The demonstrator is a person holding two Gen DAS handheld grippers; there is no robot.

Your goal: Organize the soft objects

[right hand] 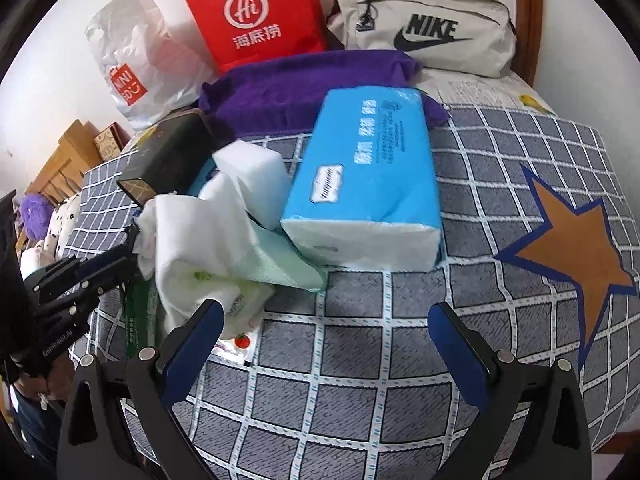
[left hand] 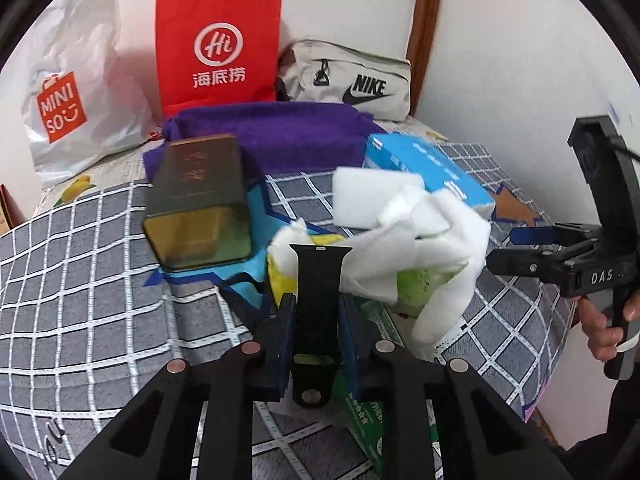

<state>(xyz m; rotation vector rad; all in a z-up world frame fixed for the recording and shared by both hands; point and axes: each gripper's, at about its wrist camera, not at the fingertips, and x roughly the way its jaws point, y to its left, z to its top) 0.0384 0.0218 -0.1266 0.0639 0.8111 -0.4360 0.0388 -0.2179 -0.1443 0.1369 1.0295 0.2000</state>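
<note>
In the left wrist view my left gripper (left hand: 318, 300) is shut on a black watch strap (left hand: 320, 268), which sticks up between the blue pads. Just beyond lies a crumpled white cloth (left hand: 424, 248) over a green wipes pack (left hand: 420, 284), then a white sponge block (left hand: 372, 196) and a blue tissue pack (left hand: 436, 168). A purple towel (left hand: 272, 136) lies at the back. My right gripper (right hand: 326, 336) hovers open over the bare checked cover, with the white cloth (right hand: 192, 240), the sponge (right hand: 252, 172) and the tissue pack (right hand: 372, 176) ahead of it.
A dark tin box (left hand: 200, 200) lies left of the pile. A red paper bag (left hand: 218, 44), a white plastic shopping bag (left hand: 76, 92) and a beige Nike pouch (left hand: 352, 76) stand against the wall. The checked bed cover (right hand: 360, 400) drops off at the right edge.
</note>
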